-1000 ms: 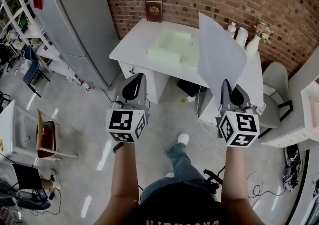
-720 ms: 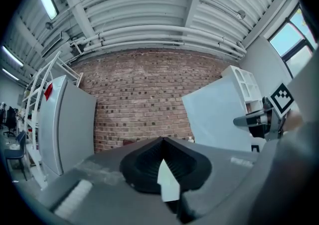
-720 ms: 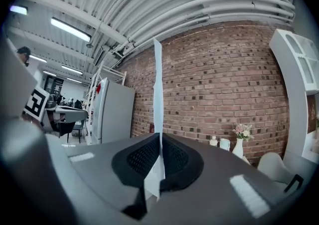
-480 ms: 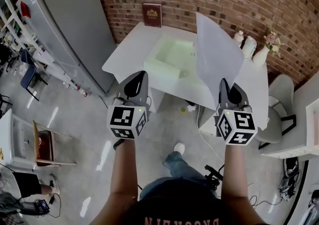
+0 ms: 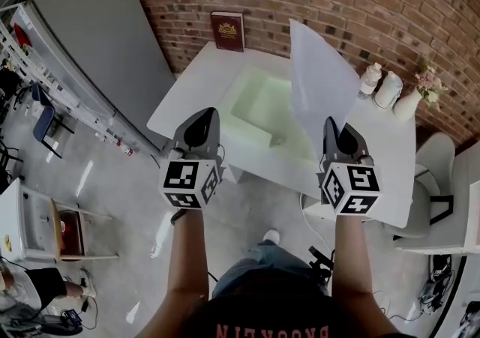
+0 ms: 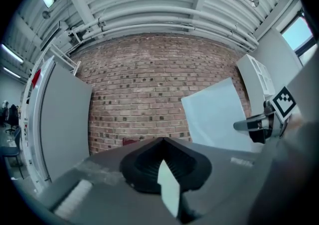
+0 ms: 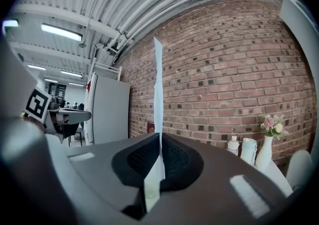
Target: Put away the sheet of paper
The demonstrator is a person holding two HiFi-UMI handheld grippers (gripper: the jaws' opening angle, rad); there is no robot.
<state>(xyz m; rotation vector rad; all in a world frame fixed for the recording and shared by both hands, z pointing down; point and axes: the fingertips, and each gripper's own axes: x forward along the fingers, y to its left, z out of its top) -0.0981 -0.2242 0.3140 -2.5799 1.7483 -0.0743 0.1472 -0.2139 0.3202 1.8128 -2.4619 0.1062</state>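
Note:
A white sheet of paper [image 5: 319, 82] stands upright on its edge, with my right gripper [image 5: 331, 125] shut on its lower corner. In the right gripper view the sheet [image 7: 158, 84] rises edge-on from the closed jaws of that gripper [image 7: 160, 136]. My left gripper [image 5: 208, 115] is shut, apart from the sheet, over the near edge of the white table [image 5: 193, 91]. The left gripper view has its jaws [image 6: 162, 141] meeting at the tip, with the sheet [image 6: 217, 116] and the right gripper [image 6: 249, 125] off to the right. A pale green tray [image 5: 259, 104] lies on the table between and beyond the grippers.
A dark red book [image 5: 227, 31] leans on the brick wall at the table's back. Two white bottles [image 5: 379, 85] and a vase with flowers [image 5: 411, 100] stand at the back right. A grey cabinet [image 5: 90, 37] is at the left, and a white chair [image 5: 439, 179] at the right.
Both grippers have come forward from over the floor to the table's near edge, and the table and tray now look closer. The sheet has stayed in the right gripper.

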